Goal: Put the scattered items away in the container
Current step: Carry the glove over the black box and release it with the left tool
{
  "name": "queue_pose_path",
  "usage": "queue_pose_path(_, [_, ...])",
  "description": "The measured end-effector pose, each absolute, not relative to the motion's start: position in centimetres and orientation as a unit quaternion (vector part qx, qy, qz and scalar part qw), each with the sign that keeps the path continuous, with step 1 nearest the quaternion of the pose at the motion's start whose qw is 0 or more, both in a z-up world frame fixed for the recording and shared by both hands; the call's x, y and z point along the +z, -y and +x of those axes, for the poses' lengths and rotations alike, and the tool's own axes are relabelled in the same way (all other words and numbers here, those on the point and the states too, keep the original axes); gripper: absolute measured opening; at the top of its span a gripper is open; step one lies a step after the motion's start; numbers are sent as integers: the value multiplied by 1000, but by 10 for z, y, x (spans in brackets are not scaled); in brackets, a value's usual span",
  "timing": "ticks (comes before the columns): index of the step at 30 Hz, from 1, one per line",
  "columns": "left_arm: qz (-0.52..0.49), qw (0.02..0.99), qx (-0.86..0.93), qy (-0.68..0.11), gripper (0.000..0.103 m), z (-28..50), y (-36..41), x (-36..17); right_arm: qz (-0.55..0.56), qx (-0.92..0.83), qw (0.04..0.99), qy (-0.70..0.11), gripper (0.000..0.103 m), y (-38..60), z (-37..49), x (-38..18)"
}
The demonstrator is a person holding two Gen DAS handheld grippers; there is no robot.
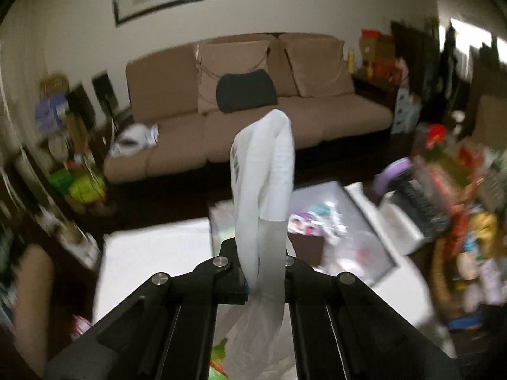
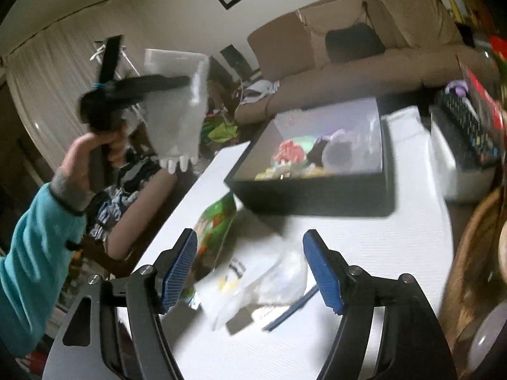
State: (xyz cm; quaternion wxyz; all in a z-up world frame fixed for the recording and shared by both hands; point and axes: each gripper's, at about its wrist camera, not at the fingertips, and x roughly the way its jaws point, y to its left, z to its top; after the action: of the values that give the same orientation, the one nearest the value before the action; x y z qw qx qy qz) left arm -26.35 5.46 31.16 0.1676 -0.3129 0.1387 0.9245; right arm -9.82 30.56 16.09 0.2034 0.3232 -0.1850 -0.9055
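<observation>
- My left gripper (image 1: pixel 263 281) is clamped tight on a thin translucent white plastic bag (image 1: pixel 264 171), raised well above the white tabletop (image 1: pixel 152 253); the right wrist view shows that bag hanging in the air off the table's left edge, held up by my left hand (image 2: pixel 92 155) in its teal sleeve (image 2: pixel 35 253).
- My right gripper (image 2: pixel 250 269) has its blue-padded jaws standing wide with nothing pressed between them, hovering just over the near part of the tabletop.
- The container, a shallow black rectangular box with a clear bottom (image 2: pixel 313 190), sits toward the far right of the tabletop. Several small colourful items (image 2: pixel 298 155) already lie inside it, so I judge part of the tidying done.
- Left on the tabletop: a green printed snack packet (image 2: pixel 215 224) near the left edge, just in front of the box's near corner, and a crumpled clear plastic pouch with a blue strip (image 2: pixel 269 281) lying below my open right jaws. Blur hides exactly what the pouch holds.
- By my reckoning the task is about midway: the bag in my left grip needs carrying over the box and dropping in, then the packet and pouch follow.
- A white block carrying a dark keyboard-like thing (image 2: pixel 465 133) stands at the table's far right edge; I take it as not part of the job.
</observation>
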Motion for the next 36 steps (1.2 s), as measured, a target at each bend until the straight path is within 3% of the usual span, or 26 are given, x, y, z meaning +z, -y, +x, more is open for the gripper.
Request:
queue_pose_path(8, [-314, 159, 903, -246, 4, -337, -136, 231, 306, -918, 193, 162, 75, -344, -135, 190])
queue_pose_path(17, [-275, 91, 871, -397, 4, -385, -185, 164, 319, -909, 206, 174, 76, -349, -150, 152])
queue_pose_path(20, [-265, 93, 845, -455, 11, -381, -217, 116, 326, -906, 205, 178, 76, -346, -151, 138])
queue_pose_path(22, [-287, 96, 824, -480, 27, -380, -242, 77, 333, -899, 211, 188, 76, -347, -152, 131])
queue_pose_path(24, [-334, 125, 815, -457, 38, -379, -262, 49, 336, -900, 209, 186, 76, -348, -150, 129])
queue_pose_path(26, [-350, 146, 827, -415, 34, -379, -270, 48, 337, -900, 207, 185, 76, -349, -149, 128])
queue_pose_path(27, [-360, 157, 837, -380, 46, -381, -268, 56, 336, -899, 207, 187, 76, -350, -149, 128])
queue_pose_path(28, [-374, 173, 845, -340, 65, -385, -263, 66, 336, -899, 209, 189, 76, -350, -148, 128])
queue_pose_path(36, [-378, 219, 884, -164, 72, -367, -182, 151, 346, -898, 206, 179, 76, -340, -150, 125])
